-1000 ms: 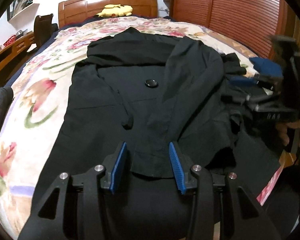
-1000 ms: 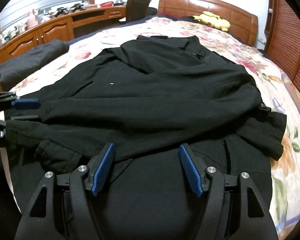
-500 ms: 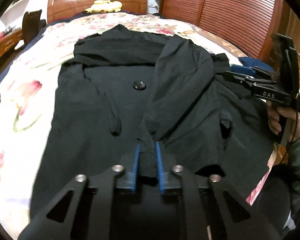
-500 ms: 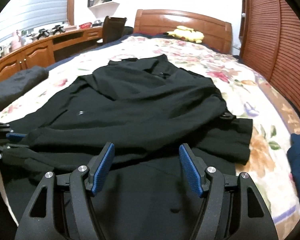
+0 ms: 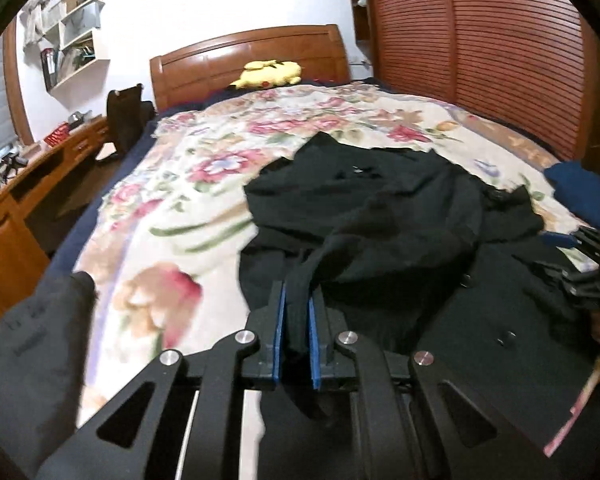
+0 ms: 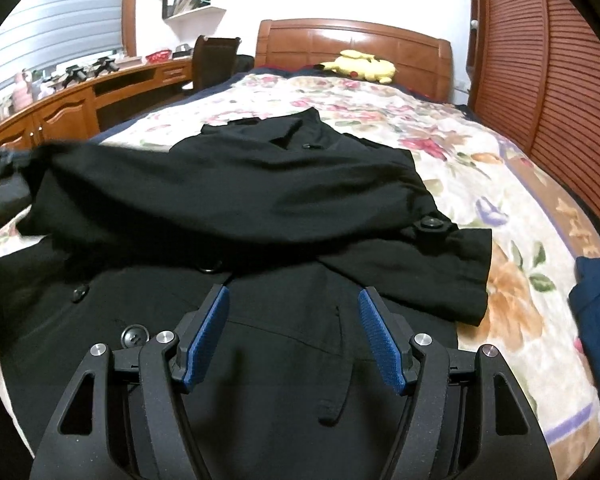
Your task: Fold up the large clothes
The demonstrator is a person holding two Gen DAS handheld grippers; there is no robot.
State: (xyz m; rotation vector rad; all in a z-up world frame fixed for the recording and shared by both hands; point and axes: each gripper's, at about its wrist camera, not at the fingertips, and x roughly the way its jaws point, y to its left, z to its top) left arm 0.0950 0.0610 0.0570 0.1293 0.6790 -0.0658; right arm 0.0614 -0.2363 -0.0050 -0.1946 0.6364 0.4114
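left gripper (image 5: 297, 326) is clenched on a strip of the black coat (image 6: 236, 200), the cloth pinched between both blue pads. right gripper (image 6: 294, 334) hangs released over the coat's lower front, nothing between its pads. coat lies spread on the floral bed (image 6: 500, 160), collar toward the headboard (image 6: 356, 44), one sleeve (image 6: 420, 268) folded across the middle.

step in hand, as i judge it: carry the pinched sleeve end across the body for the fold.

notes for doing it well:
- i hold the pinch firm; the strip is narrow and could slip.
- i lift just enough that the cloth clears the buttons (image 6: 134, 335), then lay it flat, not bunched.
- right gripper could pin the body if it drags.
- blue garment (image 6: 596, 312) at the bed's edge: keep clear.
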